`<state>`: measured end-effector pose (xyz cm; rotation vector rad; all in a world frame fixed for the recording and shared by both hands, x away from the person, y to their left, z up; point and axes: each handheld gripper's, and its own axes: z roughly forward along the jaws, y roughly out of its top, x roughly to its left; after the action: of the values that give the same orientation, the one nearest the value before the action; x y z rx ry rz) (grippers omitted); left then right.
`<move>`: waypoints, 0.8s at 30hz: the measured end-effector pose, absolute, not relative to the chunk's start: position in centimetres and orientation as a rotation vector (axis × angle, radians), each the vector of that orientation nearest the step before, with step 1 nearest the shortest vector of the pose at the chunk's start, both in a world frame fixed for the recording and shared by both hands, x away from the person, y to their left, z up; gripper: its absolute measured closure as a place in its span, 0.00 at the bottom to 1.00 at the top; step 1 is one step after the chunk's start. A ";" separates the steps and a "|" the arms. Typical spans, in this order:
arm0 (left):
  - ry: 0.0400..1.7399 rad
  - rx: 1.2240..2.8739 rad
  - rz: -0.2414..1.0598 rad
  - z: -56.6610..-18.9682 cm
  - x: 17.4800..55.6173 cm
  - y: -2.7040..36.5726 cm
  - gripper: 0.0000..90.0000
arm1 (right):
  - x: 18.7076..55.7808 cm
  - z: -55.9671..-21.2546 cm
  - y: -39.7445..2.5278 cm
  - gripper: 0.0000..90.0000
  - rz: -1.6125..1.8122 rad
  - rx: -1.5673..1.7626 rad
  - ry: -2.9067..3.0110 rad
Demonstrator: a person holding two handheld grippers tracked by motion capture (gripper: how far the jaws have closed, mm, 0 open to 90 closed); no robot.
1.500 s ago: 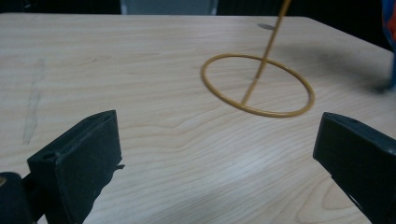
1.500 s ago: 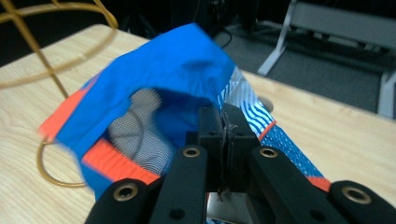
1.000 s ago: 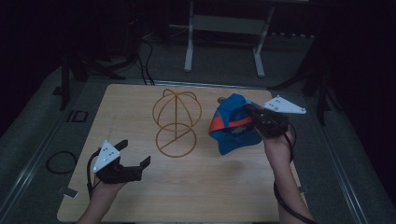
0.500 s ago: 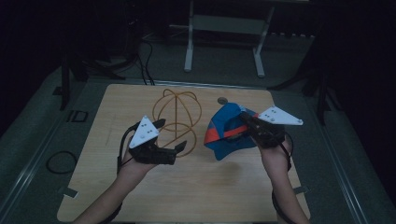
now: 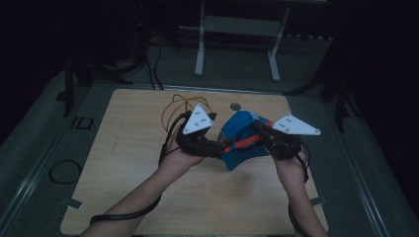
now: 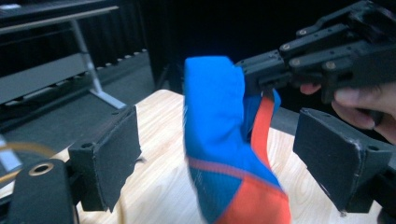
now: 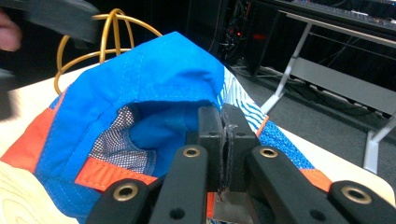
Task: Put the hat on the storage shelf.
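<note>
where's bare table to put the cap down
The wide left part of the table, between its left edge and the left forearm, is bare. So is the near strip between the two forearms. It is crowded at the middle back: the gold wire stand, the left tongs, the cap and the right tongs sit close together.

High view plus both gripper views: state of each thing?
cap: lifted off the table, held up between both grippers
right gripper: jaws shut on the cap's edge
left gripper: jaws open, cap between them, not yet clamped
wire stand: upright on the table, bare
</note>
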<state>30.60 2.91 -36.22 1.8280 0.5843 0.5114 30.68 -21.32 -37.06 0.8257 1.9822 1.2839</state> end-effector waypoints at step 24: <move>0.572 2.077 0.432 -36.8 33.9 -1.7 0.83 | 29.7 -36.6 -21.8 0.98 1.298 0.800 1.975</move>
<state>33.93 -1.70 -36.84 2.0765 0.5721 0.4316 29.66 -21.77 -36.64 0.8005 1.9755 1.2979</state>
